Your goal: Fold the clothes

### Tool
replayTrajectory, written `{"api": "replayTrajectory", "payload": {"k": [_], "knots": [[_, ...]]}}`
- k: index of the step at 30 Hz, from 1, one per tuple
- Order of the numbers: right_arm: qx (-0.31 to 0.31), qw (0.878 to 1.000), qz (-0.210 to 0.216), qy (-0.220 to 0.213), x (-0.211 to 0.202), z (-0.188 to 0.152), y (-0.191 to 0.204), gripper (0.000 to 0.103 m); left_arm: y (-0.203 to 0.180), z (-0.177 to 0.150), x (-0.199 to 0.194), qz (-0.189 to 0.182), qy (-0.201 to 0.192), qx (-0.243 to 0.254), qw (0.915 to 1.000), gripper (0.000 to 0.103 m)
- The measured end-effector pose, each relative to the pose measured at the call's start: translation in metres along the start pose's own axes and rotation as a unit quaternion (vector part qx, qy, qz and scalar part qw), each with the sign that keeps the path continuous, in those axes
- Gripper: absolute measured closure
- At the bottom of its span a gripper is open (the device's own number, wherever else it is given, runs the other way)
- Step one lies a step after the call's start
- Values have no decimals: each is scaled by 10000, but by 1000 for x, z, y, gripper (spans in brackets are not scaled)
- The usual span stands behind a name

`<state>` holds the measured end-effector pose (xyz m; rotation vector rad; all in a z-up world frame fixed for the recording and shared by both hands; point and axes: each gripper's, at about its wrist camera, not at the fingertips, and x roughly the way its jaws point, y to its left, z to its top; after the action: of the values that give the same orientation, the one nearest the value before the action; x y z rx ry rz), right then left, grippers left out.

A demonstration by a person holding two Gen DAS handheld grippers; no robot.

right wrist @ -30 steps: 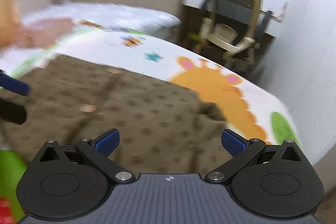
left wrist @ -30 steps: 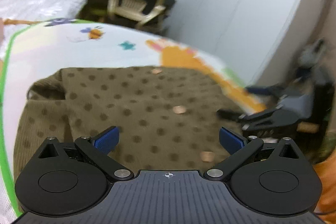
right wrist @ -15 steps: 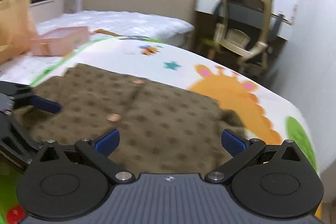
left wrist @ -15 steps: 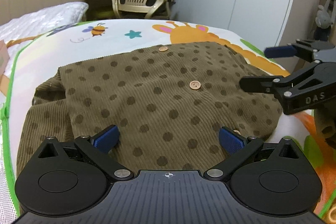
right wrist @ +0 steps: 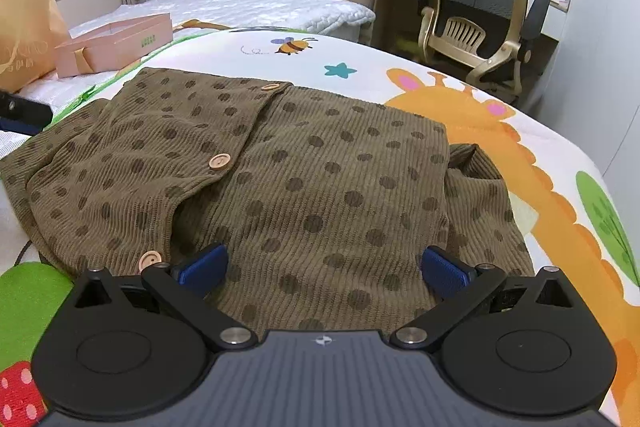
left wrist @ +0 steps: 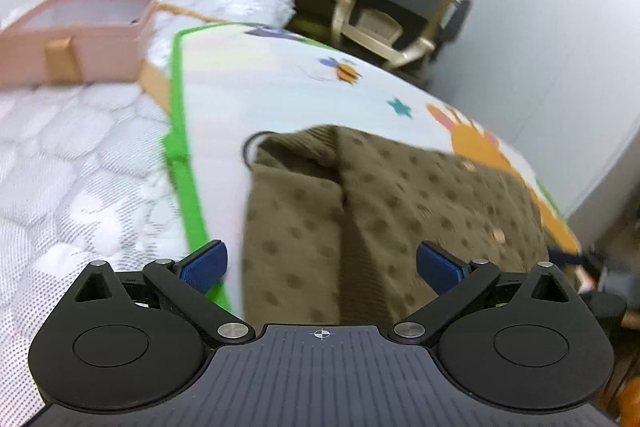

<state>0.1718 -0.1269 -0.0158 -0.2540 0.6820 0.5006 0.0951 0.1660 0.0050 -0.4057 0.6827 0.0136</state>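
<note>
A pink box (right wrist: 116,45) sits at the bed's left edge, the left gripper (left wrist: 320,265) hovers with fingers spread wide over the cardigan's left sleeve, the brown dotted cardigan (right wrist: 280,171) lies flat on the playmat (right wrist: 360,67), and the right gripper (right wrist: 324,267) hovers empty, fingers wide apart, above its near hem.

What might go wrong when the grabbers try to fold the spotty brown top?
The spotty brown top is already bunched at its right sleeve, so a fold may trap creases. Its wooden buttons could snag a finger. The left gripper and right gripper are both open, and a pinch might grab only one layer.
</note>
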Motion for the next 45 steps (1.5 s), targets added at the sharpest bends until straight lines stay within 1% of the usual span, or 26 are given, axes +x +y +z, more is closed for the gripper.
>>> {"api": "replayTrajectory", "payload": {"k": [2, 3, 4, 8, 11, 12, 13, 15, 16, 20, 22, 24, 26, 29, 31, 32, 33, 35, 36, 37, 38, 39, 40, 41, 44, 45], "knots": [[26, 10000, 13, -1, -2, -1, -1, 0, -2, 0, 4, 12, -42, 110, 9999, 15], [25, 10000, 9, -4, -1, -1, -1, 0, -4, 0, 7, 34, -17, 176, 9998, 29], [23, 10000, 4, -7, -1, -1, -1, 0, -5, 0, 10, 80, 8, 214, 9997, 31], [28, 10000, -3, -29, -2, -1, -1, 0, -5, -6, 17, 225, -30, 321, 9992, 31], [27, 10000, -15, -38, -2, -1, -1, 0, -6, -9, 20, 283, -63, 431, 9987, 38], [-28, 9999, -79, -82, -4, -1, 1, 0, -5, -9, 21, 249, -61, 430, 9987, 51], [-94, 9997, -154, -134, -6, 0, 5, 0, -4, -9, 21, 151, -42, 363, 9992, 70], [-360, 9986, -188, -334, -17, 4, 20, 0, 2, -6, 20, -255, 54, 13, 9997, 87], [-481, 9978, -87, -448, -23, 7, 28, 0, 4, -5, 18, -432, 87, -141, 9989, 87], [-818, 9921, 401, -865, -45, 24, 74, 0, 1, 3, 12, -855, 89, -421, 9954, 87], [-992, 9872, 675, -1052, -53, 30, 100, 0, -3, 8, 11, -996, 72, -469, 9939, 87], [-1272, 9798, 970, -1203, -57, 37, 124, 0, -6, 13, 9, -1113, 38, -488, 9926, 87], [-1396, 9765, 1288, -1014, -49, 41, 145, 0, -9, 18, 10, -1246, 35, -537, 9907, 87], [-1831, 9735, 1095, -827, -21, 34, 179, 0, -14, 22, 18, -1323, 38, -537, 9897, 87], [-2005, 9743, 752, -702, 0, 31, 195, 1, -14, 22, 26, -1358, 95, -584, 9890, 87], [-1930, 9770, 659, -626, 7, 32, 195, 3, -15, 20, 30, -1379, 136, -598, 9885, 87], [-1821, 9800, 586, -549, 14, 34, 193, 10, -15, 19, 33, -1389, 163, -589, 9884, 86], [-1605, 9846, 523, -458, 22, 37, 187, 11, -13, 19, 33, -1415, 157, -574, 9882, 80], [-1499, 9861, 553, -458, 22, 38, 182, 13, -11, 20, 29, -1431, 90, -601, 9878, 75], [-1392, 9875, 582, -459, 22, 39, 177, 17, -7, 22, 24, -1425, -3, -649, 9877, 64], [-1370, 9877, 591, -477, 21, 38, 175, 19, -1, 26, 19, -1361, -118, -747, 9878, 56], [-1365, 9876, 595, -499, 20, 38, 173, 23, 5, 29, 15, -1268, -203, -868, 9879, 39], [-1381, 9873, 591, -523, 19, 37, 172, 24, 11, 32, 12, -1175, -288, -989, 9877, 29], [-1388, 9870, 589, -551, 19, 35, 172, 25, 17, 34, 11, -1104, -307, -1120, 9871, 26], [-1348, 9868, 633, -637, 17, 32, 171, 28, 28, 34, 21, -1006, -17, -1516, 9833, 24], [-1327, 9868, 649, -664, 16, 32, 169, 31, 27, 31, 28, -991, 114, -1535, 9831, 23]]}}
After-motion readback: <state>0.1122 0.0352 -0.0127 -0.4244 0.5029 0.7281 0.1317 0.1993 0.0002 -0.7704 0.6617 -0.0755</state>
